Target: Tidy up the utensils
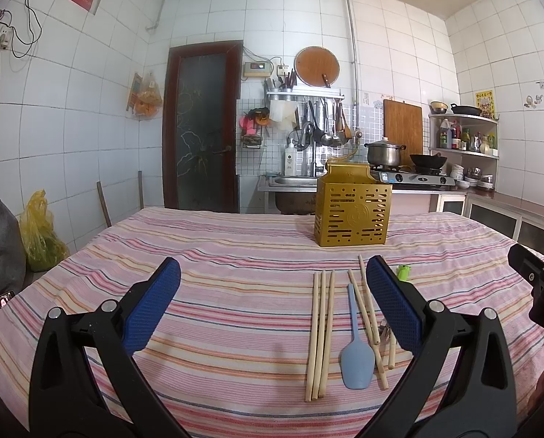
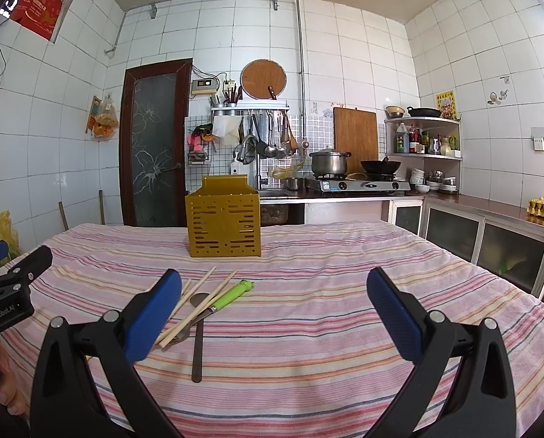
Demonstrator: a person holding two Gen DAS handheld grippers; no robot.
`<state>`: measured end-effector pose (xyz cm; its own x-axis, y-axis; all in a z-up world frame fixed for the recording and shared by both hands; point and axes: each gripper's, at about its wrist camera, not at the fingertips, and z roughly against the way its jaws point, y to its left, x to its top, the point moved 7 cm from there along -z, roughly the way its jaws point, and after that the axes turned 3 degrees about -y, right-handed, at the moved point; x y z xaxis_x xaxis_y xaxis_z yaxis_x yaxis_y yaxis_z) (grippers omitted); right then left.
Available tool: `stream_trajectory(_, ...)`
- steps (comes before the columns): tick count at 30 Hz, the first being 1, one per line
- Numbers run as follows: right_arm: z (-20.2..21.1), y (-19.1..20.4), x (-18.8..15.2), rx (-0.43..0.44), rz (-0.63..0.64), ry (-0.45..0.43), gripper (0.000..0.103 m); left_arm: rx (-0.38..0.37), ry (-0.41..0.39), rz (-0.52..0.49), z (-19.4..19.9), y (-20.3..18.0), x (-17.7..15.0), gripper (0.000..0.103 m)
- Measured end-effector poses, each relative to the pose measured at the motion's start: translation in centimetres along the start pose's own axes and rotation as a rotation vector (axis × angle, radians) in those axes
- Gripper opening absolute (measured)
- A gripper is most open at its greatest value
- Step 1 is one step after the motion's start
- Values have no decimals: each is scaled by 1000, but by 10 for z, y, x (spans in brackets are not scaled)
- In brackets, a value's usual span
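A gold perforated utensil holder (image 1: pixel 352 215) (image 2: pixel 223 222) stands upright on the striped tablecloth (image 1: pixel 235 292). Three wooden chopsticks (image 1: pixel 321 332) lie side by side, with a light blue spatula (image 1: pixel 356 350) and more crossed chopsticks (image 1: pixel 368 314) to their right. In the right wrist view, chopsticks (image 2: pixel 199 303), a metal spoon (image 2: pixel 198 332) and a green-handled fork (image 2: pixel 232 294) lie in a heap. My left gripper (image 1: pixel 272 299) is open above the cloth, left of the utensils. My right gripper (image 2: pixel 274 306) is open, with the heap beside its left finger.
The right gripper's black body (image 1: pixel 538 288) shows at the right edge of the left wrist view. Behind the table are a sink (image 1: pixel 294 182), a stove (image 2: pixel 356 184) with a pot and wok, a counter (image 2: pixel 491 208) with an egg tray, and a door (image 1: pixel 202 127).
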<state>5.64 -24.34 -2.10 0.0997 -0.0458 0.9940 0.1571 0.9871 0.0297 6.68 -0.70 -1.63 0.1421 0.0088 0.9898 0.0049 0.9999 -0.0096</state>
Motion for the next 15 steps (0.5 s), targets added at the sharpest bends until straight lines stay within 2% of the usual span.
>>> stream_trajectory(15,-1,0,0,0,-1,0,99,0,0,0,0,0,0,98)
